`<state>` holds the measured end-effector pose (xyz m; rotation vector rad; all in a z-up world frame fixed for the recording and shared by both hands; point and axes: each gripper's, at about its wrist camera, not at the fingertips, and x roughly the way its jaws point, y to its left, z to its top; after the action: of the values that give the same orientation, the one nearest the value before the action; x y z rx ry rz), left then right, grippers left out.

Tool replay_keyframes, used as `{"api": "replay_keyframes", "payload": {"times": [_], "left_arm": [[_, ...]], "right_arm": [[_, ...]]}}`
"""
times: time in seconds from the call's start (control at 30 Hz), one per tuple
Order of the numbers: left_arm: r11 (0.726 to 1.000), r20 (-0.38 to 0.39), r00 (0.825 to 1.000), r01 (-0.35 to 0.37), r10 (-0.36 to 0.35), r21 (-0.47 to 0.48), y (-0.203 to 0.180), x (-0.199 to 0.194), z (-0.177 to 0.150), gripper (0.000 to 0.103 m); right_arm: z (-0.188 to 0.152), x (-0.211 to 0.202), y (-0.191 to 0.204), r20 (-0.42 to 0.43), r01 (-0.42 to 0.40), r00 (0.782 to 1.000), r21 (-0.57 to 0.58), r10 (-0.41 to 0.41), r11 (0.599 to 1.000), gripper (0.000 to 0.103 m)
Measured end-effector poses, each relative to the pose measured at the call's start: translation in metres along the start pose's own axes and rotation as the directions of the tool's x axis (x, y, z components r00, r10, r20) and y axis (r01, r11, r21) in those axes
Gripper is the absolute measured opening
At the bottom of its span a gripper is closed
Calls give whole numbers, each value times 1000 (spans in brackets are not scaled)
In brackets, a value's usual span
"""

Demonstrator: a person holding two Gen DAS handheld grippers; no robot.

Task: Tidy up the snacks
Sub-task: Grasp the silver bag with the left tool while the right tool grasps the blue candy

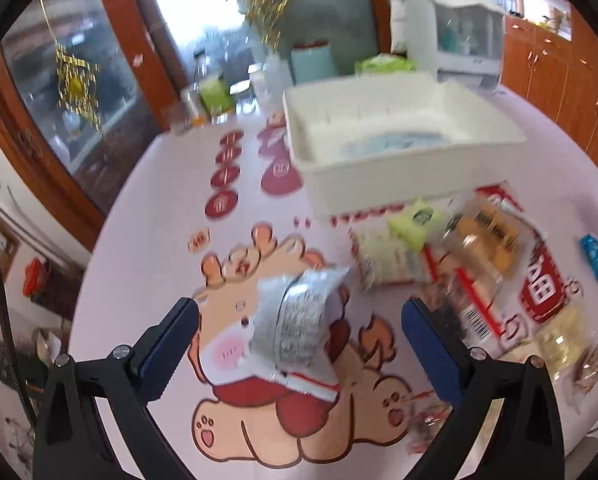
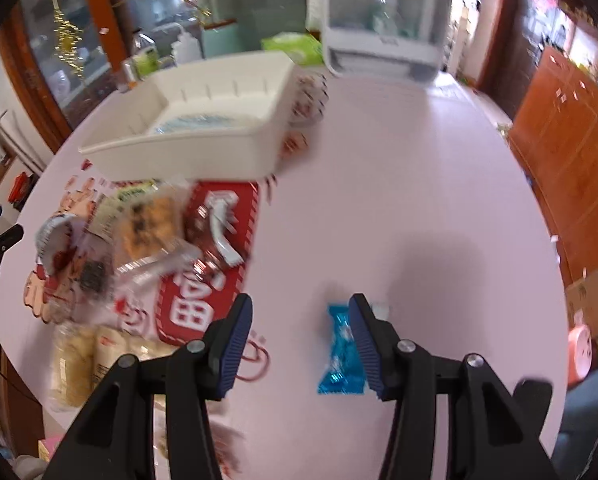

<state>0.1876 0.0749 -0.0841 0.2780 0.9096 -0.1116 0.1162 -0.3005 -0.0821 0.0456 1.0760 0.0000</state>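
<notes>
As seen from the left wrist, the left gripper (image 1: 299, 332) has its fingers spread wide, with a silver foil snack packet (image 1: 295, 328) lying between them on the surface (image 1: 159, 184); no pad touches it. Judgement: the packet is light, crinkly and slippery, so take it across its flat middle rather than by the ragged sealed edge. Beyond it sits the white bin (image 1: 383, 176), open-topped, seemingly holding one pale blue item. To the right, a loose pile of snacks (image 1: 459, 256) lies just in front of the bin: clear-wrapped pastries and a red pack. Motion blur hides the labels.

From the right wrist, the right gripper (image 2: 301, 344) also has its fingers spread, pinching nothing. A blue wrapped candy bar (image 2: 341, 356) lies flat on the surface, partly behind the right-hand finger, not between the pads. Judgement: small, light, glossy wrapper; grip across its narrow width at mid-length. The bin lies well apart, ahead and left.
</notes>
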Motion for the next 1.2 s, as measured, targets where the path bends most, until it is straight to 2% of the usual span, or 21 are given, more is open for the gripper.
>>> {"api": "replay_keyframes", "payload": {"times": [0.23, 0.43, 0.77, 0.87, 0.9, 0.93, 1.07, 1.2], "left_arm": [[999, -108, 994, -6, 1, -43, 16, 46, -12, 101], [996, -177, 984, 22, -37, -89, 25, 73, -15, 101], [996, -230, 973, 12, -32, -87, 24, 94, -17, 100], [996, -245, 968, 25, -44, -81, 21, 101, -17, 87], [996, -250, 967, 30, -50, -82, 21, 104, -17, 78], [996, -258, 965, 35, -55, -83, 19, 105, -18, 74], [994, -242, 968, 39, -62, -100, 19, 107, -16, 68], [995, -233, 972, 16, -39, -100, 16, 102, -17, 55]], "right_arm": [[-21, 32, -19, -66, 56, 996, 31, -54, 998, 51], [-26, 43, -26, -90, 66, 994, 41, -62, 997, 51], [-31, 54, -21, -113, 65, 992, 18, -63, 998, 51], [-32, 60, -21, -128, 55, 990, 22, -52, 998, 51], [-33, 61, -21, -134, 52, 990, 24, -48, 998, 50], [-34, 62, -21, -139, 47, 989, 25, -43, 999, 49], [-37, 61, -16, -129, 55, 990, -1, -55, 998, 35], [-39, 61, -8, -120, 56, 991, -24, -58, 998, 31]]}}
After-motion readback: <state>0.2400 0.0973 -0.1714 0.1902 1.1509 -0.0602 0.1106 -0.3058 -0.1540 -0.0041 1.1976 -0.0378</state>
